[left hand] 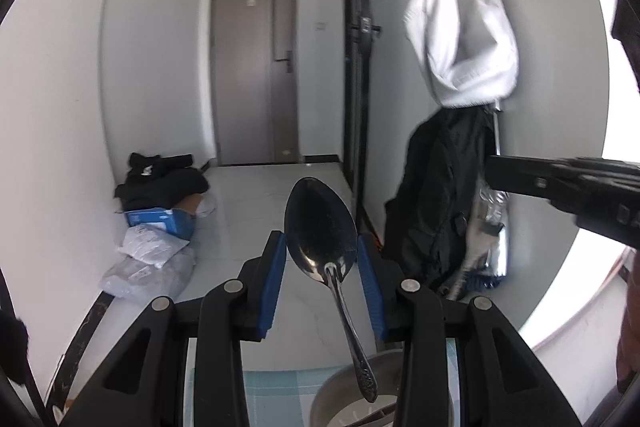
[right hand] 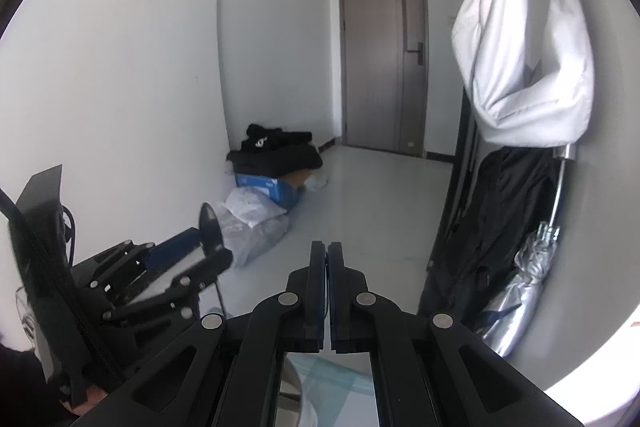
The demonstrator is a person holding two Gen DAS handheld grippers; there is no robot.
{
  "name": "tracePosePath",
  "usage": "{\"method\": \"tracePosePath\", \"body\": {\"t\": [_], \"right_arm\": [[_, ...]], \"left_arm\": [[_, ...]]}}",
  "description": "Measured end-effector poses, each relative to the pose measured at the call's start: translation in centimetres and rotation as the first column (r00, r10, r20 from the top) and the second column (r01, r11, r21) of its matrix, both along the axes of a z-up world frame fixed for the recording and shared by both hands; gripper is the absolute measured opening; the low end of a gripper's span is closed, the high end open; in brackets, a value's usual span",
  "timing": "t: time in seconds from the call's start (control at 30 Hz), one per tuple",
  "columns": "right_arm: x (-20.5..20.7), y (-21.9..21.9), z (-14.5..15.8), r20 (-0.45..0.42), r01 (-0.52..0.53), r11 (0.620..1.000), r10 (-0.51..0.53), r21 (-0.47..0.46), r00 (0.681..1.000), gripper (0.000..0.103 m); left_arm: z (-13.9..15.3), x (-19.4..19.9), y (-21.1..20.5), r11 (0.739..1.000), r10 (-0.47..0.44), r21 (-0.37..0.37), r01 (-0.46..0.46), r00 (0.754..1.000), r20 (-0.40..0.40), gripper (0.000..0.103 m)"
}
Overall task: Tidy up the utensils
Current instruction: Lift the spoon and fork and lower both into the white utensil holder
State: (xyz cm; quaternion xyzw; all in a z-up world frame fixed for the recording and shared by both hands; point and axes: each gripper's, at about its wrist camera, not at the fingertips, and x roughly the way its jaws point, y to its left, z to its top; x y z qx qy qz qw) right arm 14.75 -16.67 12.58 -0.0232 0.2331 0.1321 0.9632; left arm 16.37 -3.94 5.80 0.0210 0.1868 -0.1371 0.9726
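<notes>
In the left wrist view a steel spoon (left hand: 320, 227) stands bowl-up, its patterned handle slanting down toward me. My left gripper (left hand: 322, 257) is shut on the sides of the spoon's bowl with its blue pads (left hand: 276, 263). Below the handle sits a round metal bowl (left hand: 340, 385) on a teal checked cloth (left hand: 280, 379). My right gripper (right hand: 327, 247) is shut with nothing between its fingers. From the right wrist view the left gripper (right hand: 200, 251) appears at lower left, the spoon (right hand: 209, 225) sticking up from it. The right gripper (left hand: 490, 173) reaches in from the right edge of the left wrist view.
A hallway ends at a grey door (left hand: 256, 67). Dark clothes, a blue box (left hand: 160, 221) and plastic bags (left hand: 148, 267) lie along the left wall. At right hang a white garment (left hand: 460, 39), a black jacket (left hand: 436, 203) and a silver umbrella (right hand: 520, 287).
</notes>
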Motion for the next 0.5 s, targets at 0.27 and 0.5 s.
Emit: {"method": "tracePosePath", "body": {"t": [0.27,0.5], "right_arm": [[0.9,-0.5,-2.2,-0.035,-0.022,1.0,0.023,0.018,0.999,0.001],[1.0,-0.1,-4.0,-0.077,-0.046,0.998,0.049,0.032,0.996,0.001]], "left_arm": [[-1.6,-0.3,-0.6,0.998,-0.025,0.058,0.023,0.999,0.027,0.032],[-2.3,-0.7,-1.2,0.996,-0.051,0.075,0.049,0.998,0.024,0.032]]}}
